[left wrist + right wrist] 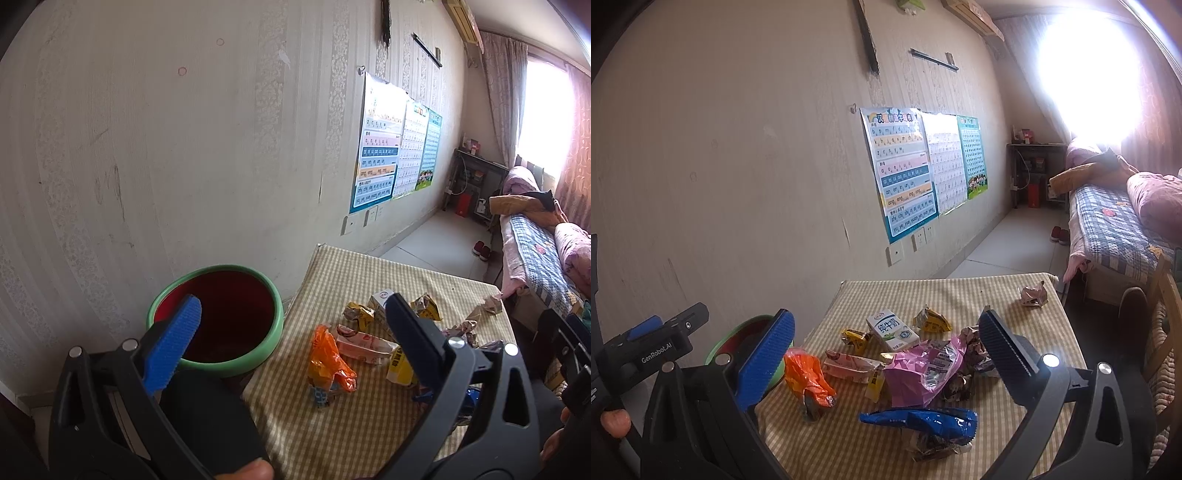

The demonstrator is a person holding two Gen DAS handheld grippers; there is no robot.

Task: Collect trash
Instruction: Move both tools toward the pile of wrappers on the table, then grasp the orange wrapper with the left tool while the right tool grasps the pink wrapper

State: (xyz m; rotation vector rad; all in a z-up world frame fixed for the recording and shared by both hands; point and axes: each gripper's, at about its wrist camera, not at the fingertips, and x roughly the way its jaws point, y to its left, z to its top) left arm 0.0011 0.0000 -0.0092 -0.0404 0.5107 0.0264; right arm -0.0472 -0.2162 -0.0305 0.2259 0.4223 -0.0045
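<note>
Both the left gripper and right gripper are hovering spread and empty over wrappers lying scattered on the checked table, beside the green-rimmed bin, where a shallow pinch risks slipping off crinkly film.

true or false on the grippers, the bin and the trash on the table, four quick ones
1. Both the left gripper and right gripper are open and empty. True.
2. The bin stands on the table. False: it sits beside the table's left edge.
3. The milk carton is already in the bin. False: it lies on the table.
4. An orange wrapper lies near the table's left edge. True.
</note>
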